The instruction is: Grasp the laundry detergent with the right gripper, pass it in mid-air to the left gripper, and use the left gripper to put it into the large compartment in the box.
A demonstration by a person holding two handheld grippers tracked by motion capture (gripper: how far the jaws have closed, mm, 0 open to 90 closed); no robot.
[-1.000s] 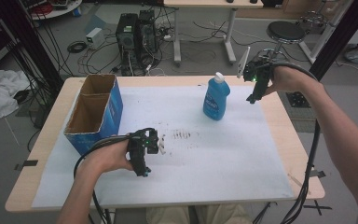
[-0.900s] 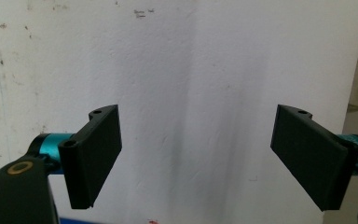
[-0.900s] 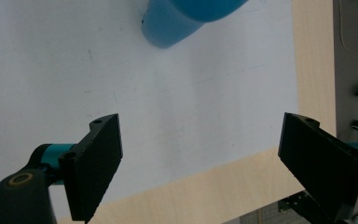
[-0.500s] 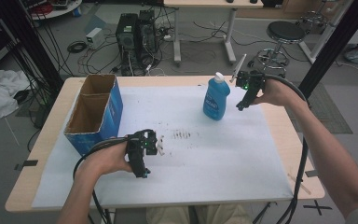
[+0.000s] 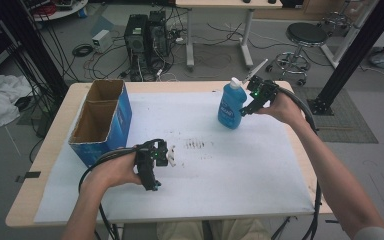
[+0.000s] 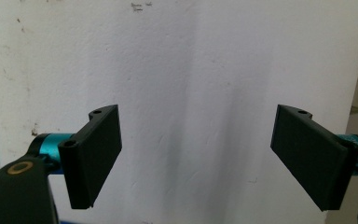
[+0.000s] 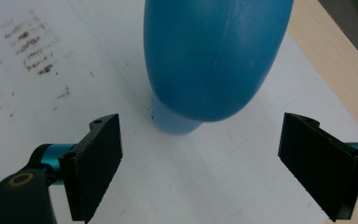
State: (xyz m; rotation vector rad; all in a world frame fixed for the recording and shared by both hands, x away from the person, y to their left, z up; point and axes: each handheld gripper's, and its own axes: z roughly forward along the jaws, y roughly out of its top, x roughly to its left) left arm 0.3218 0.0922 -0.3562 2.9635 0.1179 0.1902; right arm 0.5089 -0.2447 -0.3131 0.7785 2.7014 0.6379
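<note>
A blue plastic bottle (image 5: 231, 106) with a white pointed cap and a printed front label stands upright on the white sheet (image 5: 240, 165) covering the worktop (image 5: 35, 200), toward its far right side. Seen from the right tool's camera, its rounded blue body (image 7: 214, 56) narrows toward the base. The right tool (image 5: 252, 102) sits just beside the bottle, jaws spread wide with nothing between them. The left tool (image 5: 164, 161) rests low over the sheet near the front left, jaws likewise wide apart and empty. An open blue cardboard box (image 5: 102, 120) stands at the left.
</note>
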